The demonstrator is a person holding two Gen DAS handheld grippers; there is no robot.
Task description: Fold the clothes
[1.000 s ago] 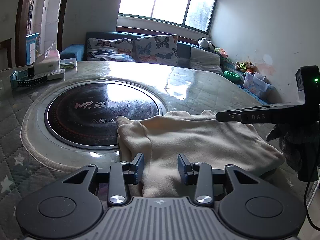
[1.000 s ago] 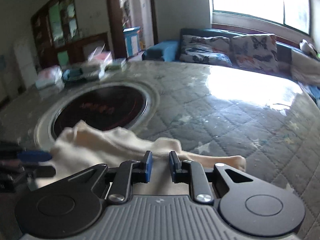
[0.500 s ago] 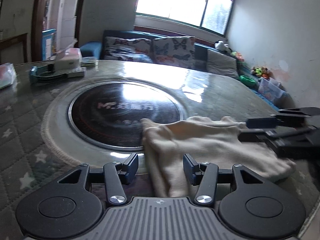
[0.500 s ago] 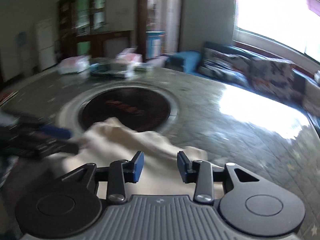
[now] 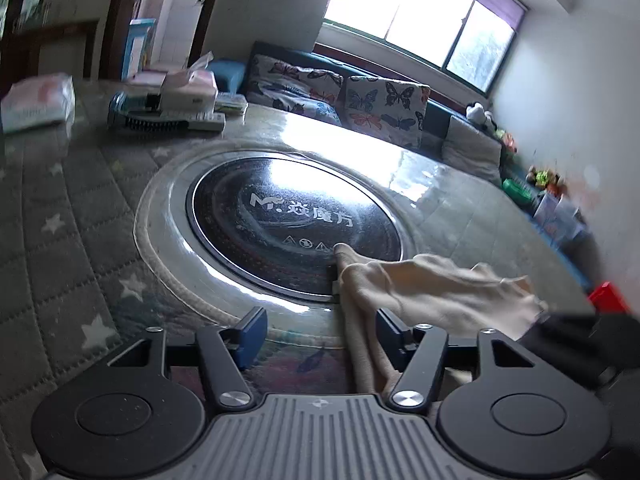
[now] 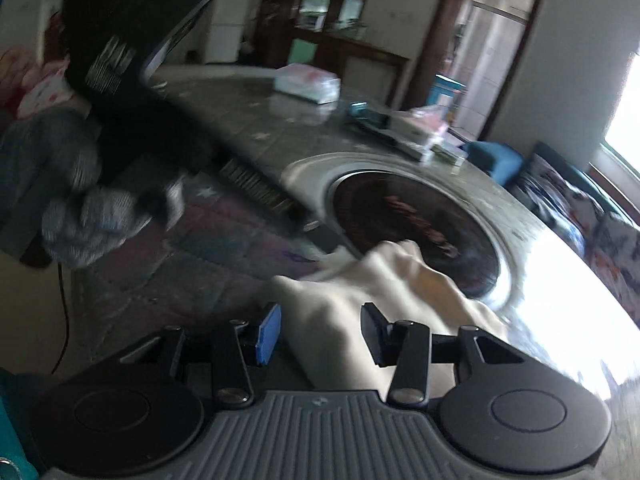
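Garment (image 5: 424, 284), cream, lies bunched near induction hob (image 5: 294, 226); fold unfinished; left gripper (image 5: 318, 334) & right gripper (image 6: 320, 334) both opening, cloth between jaws, unpinched.

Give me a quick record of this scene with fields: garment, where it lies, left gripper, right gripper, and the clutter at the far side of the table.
garment: cream cloth, bunched
where: on the quilted table, one corner over the black round cooktop
left gripper: jaws opening, cloth edge between them, not pinched
right gripper: jaws opening, cloth between them, not pinched
far side: tissue box, white packet
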